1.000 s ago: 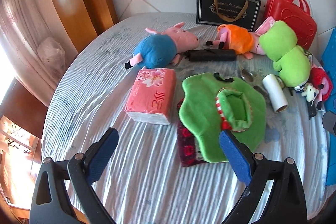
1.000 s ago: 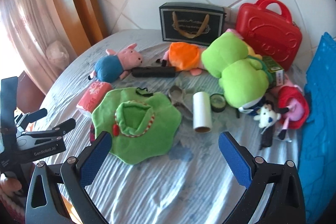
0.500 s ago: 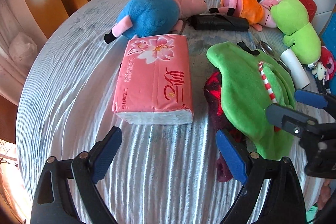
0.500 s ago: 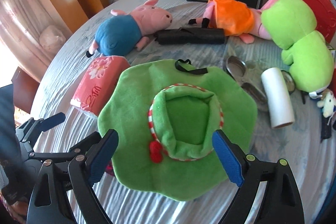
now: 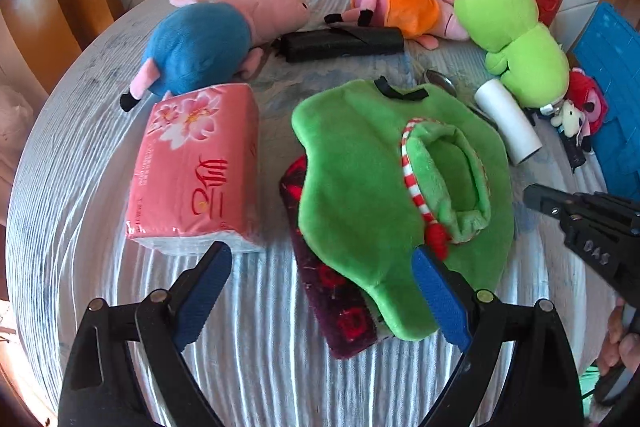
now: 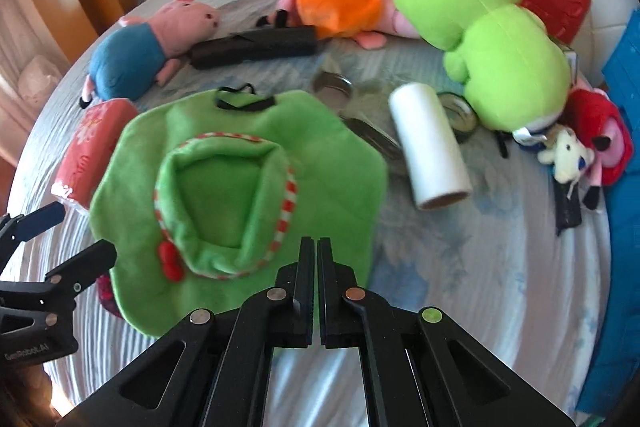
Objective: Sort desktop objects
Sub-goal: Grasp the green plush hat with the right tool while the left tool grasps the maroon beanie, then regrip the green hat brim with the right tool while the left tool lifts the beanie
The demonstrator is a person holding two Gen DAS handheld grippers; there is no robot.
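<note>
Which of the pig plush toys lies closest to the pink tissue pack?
The pig in the blue shirt; its body touches the tissue pack, while the orange-dressed pig lies further back.

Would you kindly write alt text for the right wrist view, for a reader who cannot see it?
The right hand-held gripper, jaws shut with nothing between them, points down at the near edge of a green plush hat on a cluttered round table. Behind lie a white roll, plush pigs and a green frog toy.
</note>
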